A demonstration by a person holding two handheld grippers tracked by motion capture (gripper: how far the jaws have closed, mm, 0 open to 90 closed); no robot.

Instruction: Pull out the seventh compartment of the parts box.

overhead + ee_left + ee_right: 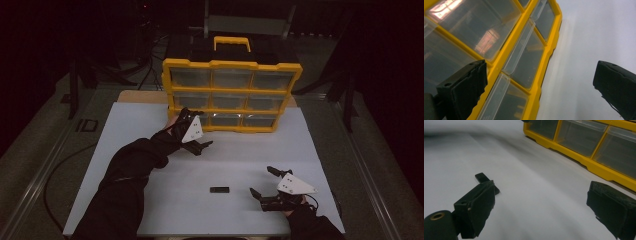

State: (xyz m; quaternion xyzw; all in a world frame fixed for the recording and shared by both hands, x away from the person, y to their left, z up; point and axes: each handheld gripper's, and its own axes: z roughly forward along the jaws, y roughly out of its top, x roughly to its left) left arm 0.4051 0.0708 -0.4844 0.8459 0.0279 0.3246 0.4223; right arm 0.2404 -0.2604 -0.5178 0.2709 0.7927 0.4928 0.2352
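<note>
Left gripper spread wide, holding nothing, right up against bottom-left drawer of yellow organizer, one jaw over its front, other over white table. Right gripper also gaping, empty, low over table; small black block flat just beside its far jaw, apart, organizer well ahead.

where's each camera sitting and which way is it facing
High view: fixed above the person's side, looking forward and down on the white table; both black sleeves, the left gripper and right gripper show.
Left gripper view: rides the left gripper, aimed at the yellow organizer drawers; its own open jaws show.
Right gripper view: rides the right gripper, looking low across the table; open jaws, small black piece.
Shared: the organizer appears in all three; the black piece in high and right views.
</note>
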